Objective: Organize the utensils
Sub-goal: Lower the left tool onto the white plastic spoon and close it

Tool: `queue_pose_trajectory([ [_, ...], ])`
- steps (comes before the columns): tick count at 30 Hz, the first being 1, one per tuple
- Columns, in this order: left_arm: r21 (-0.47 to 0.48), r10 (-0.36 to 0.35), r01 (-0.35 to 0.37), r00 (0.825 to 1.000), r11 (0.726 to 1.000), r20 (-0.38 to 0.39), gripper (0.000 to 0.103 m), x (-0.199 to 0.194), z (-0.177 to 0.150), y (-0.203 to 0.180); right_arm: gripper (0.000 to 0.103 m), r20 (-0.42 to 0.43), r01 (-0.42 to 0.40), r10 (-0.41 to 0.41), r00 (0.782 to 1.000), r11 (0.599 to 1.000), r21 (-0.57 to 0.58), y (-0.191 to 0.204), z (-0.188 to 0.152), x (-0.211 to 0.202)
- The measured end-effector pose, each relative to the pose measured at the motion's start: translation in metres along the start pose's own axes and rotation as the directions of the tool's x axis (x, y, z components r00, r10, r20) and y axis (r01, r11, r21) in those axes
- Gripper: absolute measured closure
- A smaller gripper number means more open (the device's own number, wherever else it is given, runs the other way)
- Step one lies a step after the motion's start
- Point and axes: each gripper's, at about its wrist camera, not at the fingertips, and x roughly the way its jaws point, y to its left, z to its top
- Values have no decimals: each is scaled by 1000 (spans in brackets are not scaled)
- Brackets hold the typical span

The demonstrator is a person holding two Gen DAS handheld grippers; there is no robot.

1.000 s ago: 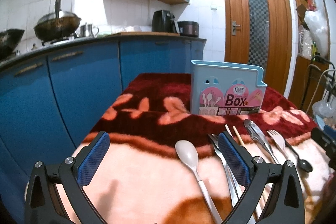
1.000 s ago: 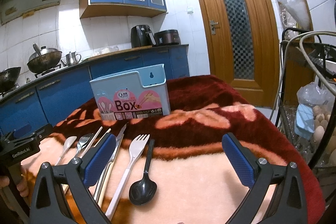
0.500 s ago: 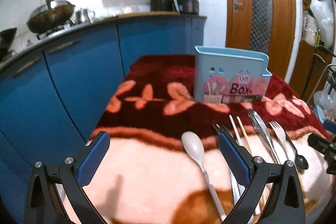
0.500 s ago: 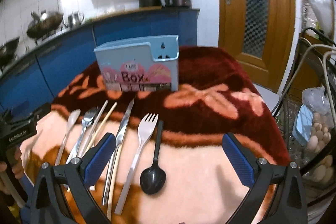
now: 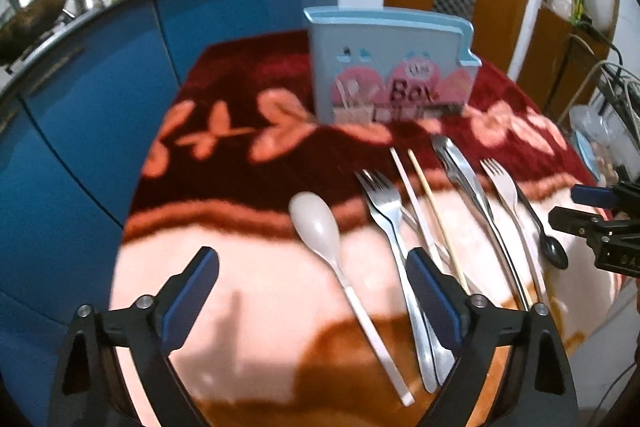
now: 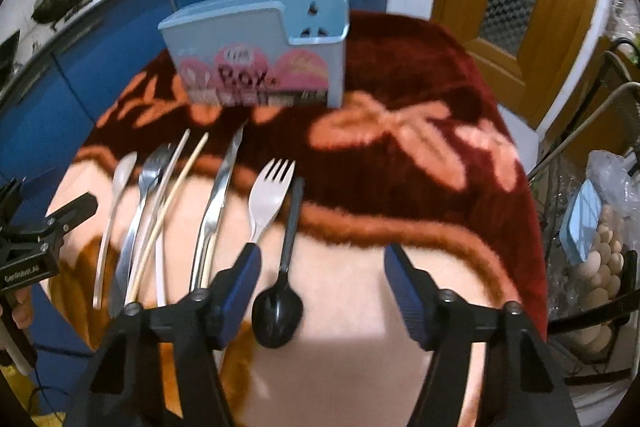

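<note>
On plush blanket, slim steel fork, glossy black spoon, boxy plastic holder

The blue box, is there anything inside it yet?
The blue box stands upright on the blanket. Only holes in its back wall show; its front wall hides the inside, so I cannot tell.

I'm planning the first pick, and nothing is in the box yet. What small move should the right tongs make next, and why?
Probably lower the right tongs onto the black spoon and grip its handle. The tongs have just been closing, but their pads touch nothing yet. The spoon's bowl lies between them, closer to the left pad, at the right end of the utensil row. The blue box stands upright behind the row.
</note>
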Motion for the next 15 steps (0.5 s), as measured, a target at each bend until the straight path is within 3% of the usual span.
queue_pose_trajectory([
  [2, 2, -15, 15, 999, 1000, -47, 33, 7, -1, -2, 44, -36, -14, 13, 999, 1000, -13, 2, 1, 4],
  [7, -29, -96, 93, 981, 995, -171, 58, 25, -3, -1, 47, -95, -9, 6, 995, 999, -35, 5, 5, 12],
  [15, -29, -106, 102, 958, 994, -265, 60, 38, 2, -3, 58, -218, -37, 26, 976, 998, -45, 7, 22, 29],
])
